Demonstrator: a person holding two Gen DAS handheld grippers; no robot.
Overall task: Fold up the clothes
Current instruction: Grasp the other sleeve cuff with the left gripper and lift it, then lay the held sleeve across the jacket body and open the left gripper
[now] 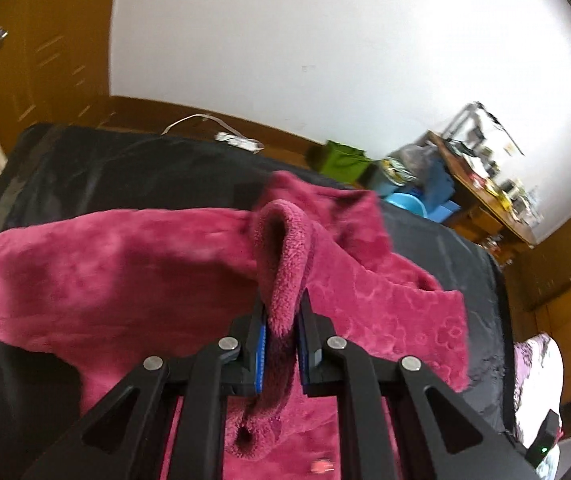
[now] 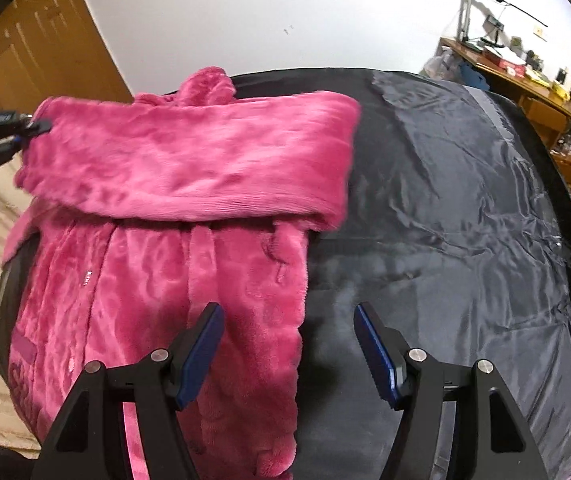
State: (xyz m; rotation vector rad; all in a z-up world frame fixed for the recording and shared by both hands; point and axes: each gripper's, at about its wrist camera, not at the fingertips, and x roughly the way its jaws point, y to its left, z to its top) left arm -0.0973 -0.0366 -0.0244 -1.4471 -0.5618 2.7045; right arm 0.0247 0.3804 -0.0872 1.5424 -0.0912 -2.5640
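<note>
We can make out only part of some purple lettering, "Ch", on the lower left of the pink fleece garment (image 2: 173, 280); the rest is hidden.

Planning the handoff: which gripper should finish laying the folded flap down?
Left. Its fingers already pinch the fuzzy magenta fleece garment; the right gripper is open, holding nothing, above the black sheet.
</note>
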